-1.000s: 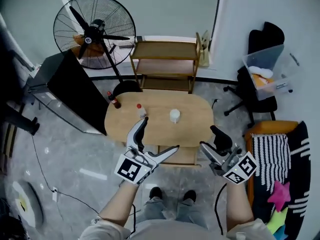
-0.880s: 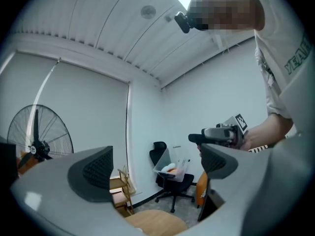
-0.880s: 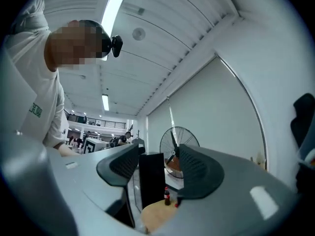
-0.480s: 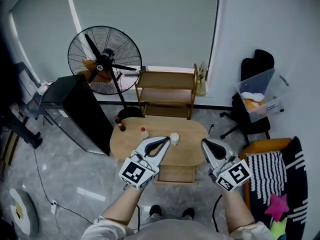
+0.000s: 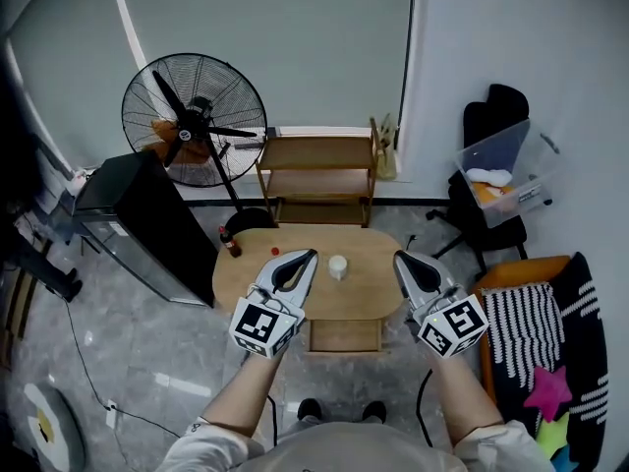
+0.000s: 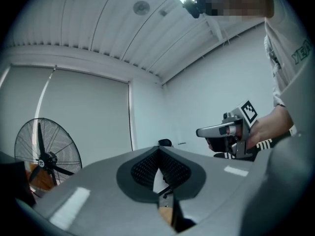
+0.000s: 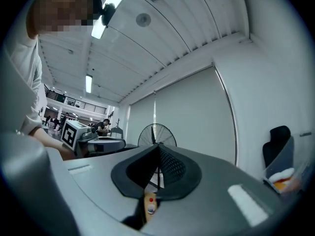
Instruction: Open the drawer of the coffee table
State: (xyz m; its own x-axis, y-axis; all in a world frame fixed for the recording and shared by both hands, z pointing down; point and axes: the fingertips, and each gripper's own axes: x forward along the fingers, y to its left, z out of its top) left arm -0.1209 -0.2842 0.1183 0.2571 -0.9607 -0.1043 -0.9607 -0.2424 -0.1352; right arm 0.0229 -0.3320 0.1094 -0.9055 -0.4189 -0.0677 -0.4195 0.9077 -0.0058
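Left hand-held gripper (image 5: 307, 257) and right hand-held gripper (image 5: 401, 260) both pressed together, empty, held level above oval light-wood desk (image 5: 371, 265), apparently pre-approach; its wooden drawer (image 5: 346, 334) sits under the near edge, untouched.

1. Setting: a mock living-room corner inside a larger lab or office hall.
2. Home-like items: light oval wooden coffee table (image 5: 369, 254), open wooden two-tier shelf (image 5: 316, 152), orange sofa (image 5: 521, 266) with black-and-white striped throw (image 5: 521, 327) and pink star cushion (image 5: 547, 389).
3. Non-domestic items: large black pedestal fan (image 5: 194, 116), black office chair (image 5: 488, 116) carrying a clear plastic bin (image 5: 501, 170), grey stone-look tile floor (image 5: 128, 332).
4. Shell: white slatted ceiling (image 6: 98, 18), strip light (image 7: 115, 1), pale roller blind (image 5: 265, 37).
5. Right gripper view: open hall beyond, railed upper gallery (image 7: 74, 101), a distant person (image 7: 103, 126).
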